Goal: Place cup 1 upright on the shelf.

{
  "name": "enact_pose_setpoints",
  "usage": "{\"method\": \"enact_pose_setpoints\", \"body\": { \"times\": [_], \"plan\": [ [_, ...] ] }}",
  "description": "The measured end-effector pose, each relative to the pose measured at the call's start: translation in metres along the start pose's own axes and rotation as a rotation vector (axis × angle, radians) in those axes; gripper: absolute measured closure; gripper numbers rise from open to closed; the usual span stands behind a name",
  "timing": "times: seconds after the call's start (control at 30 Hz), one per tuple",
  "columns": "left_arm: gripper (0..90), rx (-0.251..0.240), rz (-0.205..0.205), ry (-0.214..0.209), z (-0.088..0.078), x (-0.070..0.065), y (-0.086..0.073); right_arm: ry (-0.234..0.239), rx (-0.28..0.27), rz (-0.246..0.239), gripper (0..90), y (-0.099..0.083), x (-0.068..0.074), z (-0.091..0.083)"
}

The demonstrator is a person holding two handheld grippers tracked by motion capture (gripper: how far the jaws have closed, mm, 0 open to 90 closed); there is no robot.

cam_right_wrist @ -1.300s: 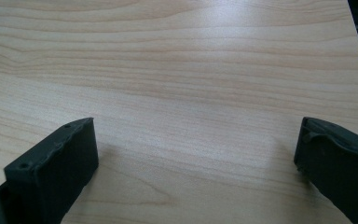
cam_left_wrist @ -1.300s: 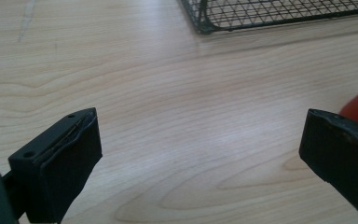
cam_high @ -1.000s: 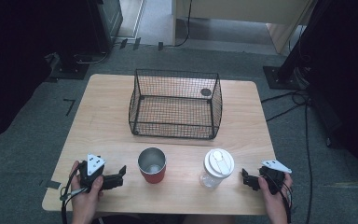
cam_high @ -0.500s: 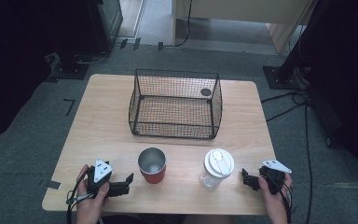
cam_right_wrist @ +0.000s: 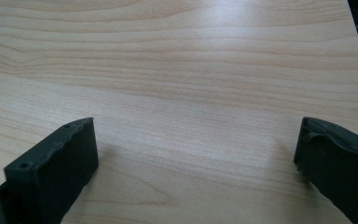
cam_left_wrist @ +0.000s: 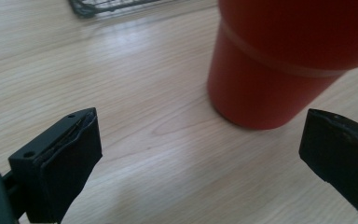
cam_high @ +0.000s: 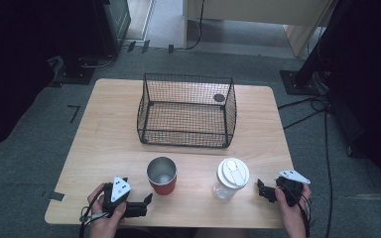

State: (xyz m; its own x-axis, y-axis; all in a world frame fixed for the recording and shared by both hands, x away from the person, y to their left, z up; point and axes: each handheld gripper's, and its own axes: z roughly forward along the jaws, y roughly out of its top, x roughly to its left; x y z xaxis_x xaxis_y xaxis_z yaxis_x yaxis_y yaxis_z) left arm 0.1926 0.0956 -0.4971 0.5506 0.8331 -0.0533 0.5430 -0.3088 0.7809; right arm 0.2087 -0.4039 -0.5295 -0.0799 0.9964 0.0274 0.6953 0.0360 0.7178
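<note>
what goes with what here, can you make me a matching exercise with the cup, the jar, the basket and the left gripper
Things:
1. red cup
2. clear jar
3. wire basket
4. left gripper

States:
A. shut with a white lid
B. jaws open, pointing at the cup
C. open top, metal inside
D. black mesh, at the middle of the table

Pairs: 1-C, 2-A, 3-D, 4-B

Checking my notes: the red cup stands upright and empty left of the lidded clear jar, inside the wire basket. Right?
Not inside. In the high view the red cup stands on the table in front of the wire basket, left of the lidded jar.
</note>
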Motion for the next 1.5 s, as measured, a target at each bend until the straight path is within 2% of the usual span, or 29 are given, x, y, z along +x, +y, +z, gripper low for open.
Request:
{"method": "enact_pose_setpoints", "body": {
  "times": [0.23, 0.43, 0.6, 0.7, 0.9, 1.0, 1.33, 1.4, 1.5],
  "plan": [
    [0.0, -0.008, 0.025, -0.021, 0.002, -0.014, 0.005, 0.000, 0.000, 0.000, 0.0, 0.000, 0.000, 0.000],
    [0.0, -0.019, 0.005, -0.013, 0.006, -0.024, 0.017, 0.000, 0.000, 0.000, 0.0, 0.000, 0.000, 0.000],
    [0.0, -0.047, 0.000, -0.040, 0.007, -0.033, 0.028, 0.000, 0.000, 0.000, 0.0, 0.000, 0.000, 0.000],
    [0.0, -0.050, 0.000, -0.027, 0.009, -0.037, 0.033, 0.000, 0.000, 0.000, 0.0, 0.000, 0.000, 0.000],
    [0.0, -0.056, -0.003, -0.028, 0.013, -0.044, 0.042, 0.000, 0.000, -0.001, 0.0, 0.000, 0.000, 0.000],
    [0.0, -0.058, 0.009, -0.025, 0.016, -0.048, 0.047, 0.000, 0.000, 0.000, 0.0, 0.000, 0.000, 0.000],
    [0.5, -0.055, 0.003, -0.004, 0.021, -0.051, 0.060, 0.000, 0.000, -0.001, 0.0, 0.000, 0.000, 0.000],
    [5.6, -0.061, -0.002, 0.011, 0.022, -0.051, 0.062, 0.000, 0.000, 0.000, 0.0, 0.000, 0.000, 0.000],
    [6.0, -0.059, 0.005, 0.012, 0.023, -0.051, 0.064, 0.000, 0.000, -0.001, 0.0, 0.000, 0.000, 0.000]
  ]
}}
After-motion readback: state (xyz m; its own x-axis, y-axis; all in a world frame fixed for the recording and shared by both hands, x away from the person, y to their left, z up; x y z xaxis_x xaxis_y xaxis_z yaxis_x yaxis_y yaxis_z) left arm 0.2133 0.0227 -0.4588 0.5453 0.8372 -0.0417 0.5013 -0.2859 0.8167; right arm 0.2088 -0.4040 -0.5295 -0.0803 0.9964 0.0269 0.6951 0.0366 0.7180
